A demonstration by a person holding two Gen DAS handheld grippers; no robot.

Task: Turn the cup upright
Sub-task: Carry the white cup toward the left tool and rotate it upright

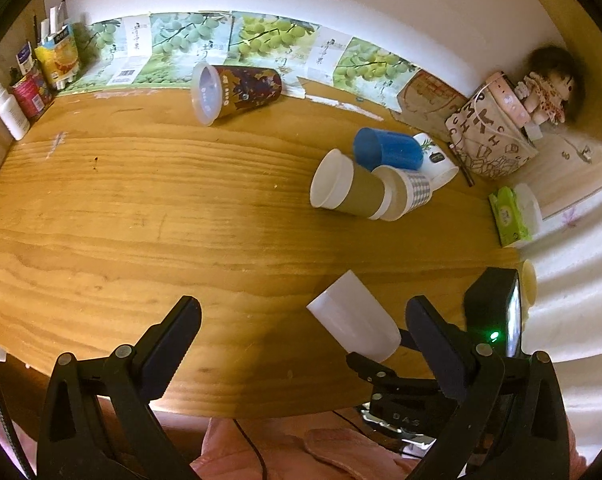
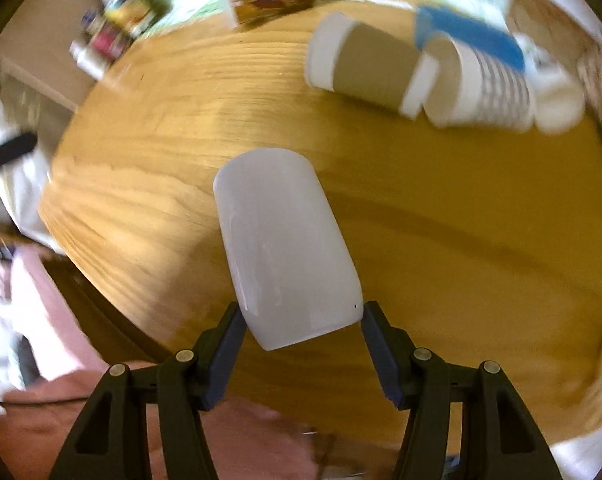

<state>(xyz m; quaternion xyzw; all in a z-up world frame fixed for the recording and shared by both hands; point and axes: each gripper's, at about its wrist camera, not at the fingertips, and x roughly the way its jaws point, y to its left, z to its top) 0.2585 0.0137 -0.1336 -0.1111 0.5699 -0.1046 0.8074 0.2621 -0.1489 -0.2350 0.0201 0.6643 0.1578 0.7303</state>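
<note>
A white plastic cup (image 2: pixel 285 252) is held near its end between the two fingers of my right gripper (image 2: pixel 301 320), tilted and lifted above the wooden table (image 2: pixel 441 220). The right wrist view is blurred by motion. In the left wrist view the same cup (image 1: pixel 353 320) shows at the lower right, tilted, with the right gripper's black body (image 1: pixel 401 388) behind it. My left gripper (image 1: pixel 301 320) is open and empty above the table's near edge, left of the cup.
Several cups lie on their sides at the far right: a brown paper cup (image 1: pixel 349 190), a checked cup (image 1: pixel 409 192), a blue cup (image 1: pixel 389 150), a white mug (image 1: pixel 437 160). A dark printed cup (image 1: pixel 237 90) lies near the wall. Bottles (image 1: pixel 25 92) stand far left. A bag (image 1: pixel 489 136) and tissues (image 1: pixel 509 216) sit right.
</note>
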